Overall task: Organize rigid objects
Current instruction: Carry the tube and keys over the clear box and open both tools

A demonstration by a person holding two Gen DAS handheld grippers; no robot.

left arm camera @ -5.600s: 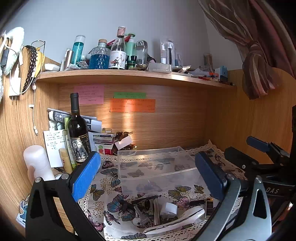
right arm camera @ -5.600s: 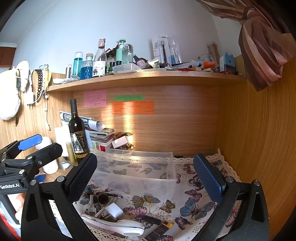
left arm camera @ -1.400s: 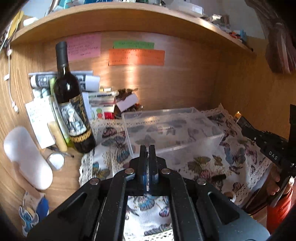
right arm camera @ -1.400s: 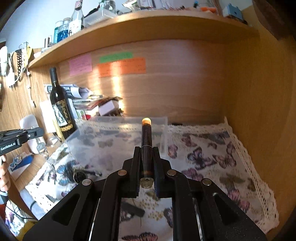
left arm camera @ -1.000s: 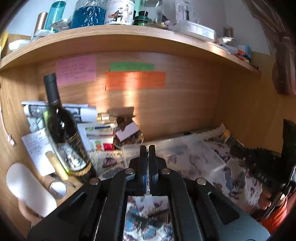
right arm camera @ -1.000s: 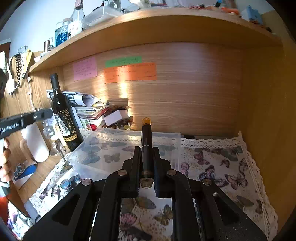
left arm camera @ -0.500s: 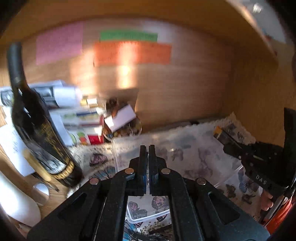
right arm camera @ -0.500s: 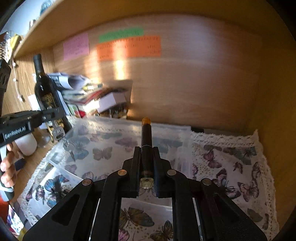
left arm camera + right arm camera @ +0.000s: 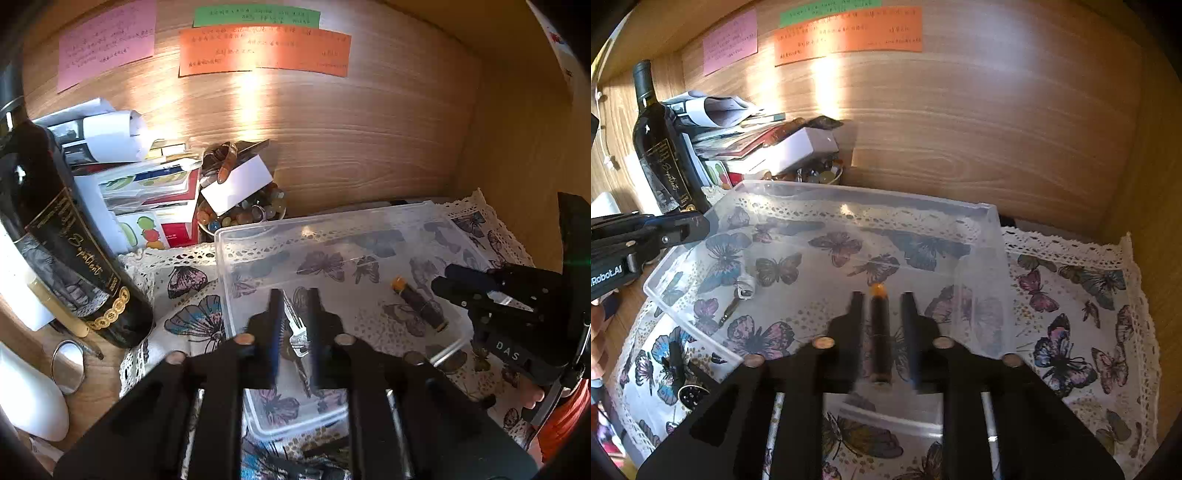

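Dark glass wine bottle stands at the left edge of the wooden desk, beside a small round mirror and stacked booklets; a bowl of coloured beads sits at the back panel. Clear plastic box rests on the butterfly-print cloth, mid-desk. Left gripper hangs over the box's left part, jaws slightly spread with a gap either side of a silver key, which lies on the box floor. Further right inside the box lies a dark tube with an orange cap. Right gripper is over it, jaws parted and clear of the tube in the right wrist view. Cloth's lace edge runs along the right wall.
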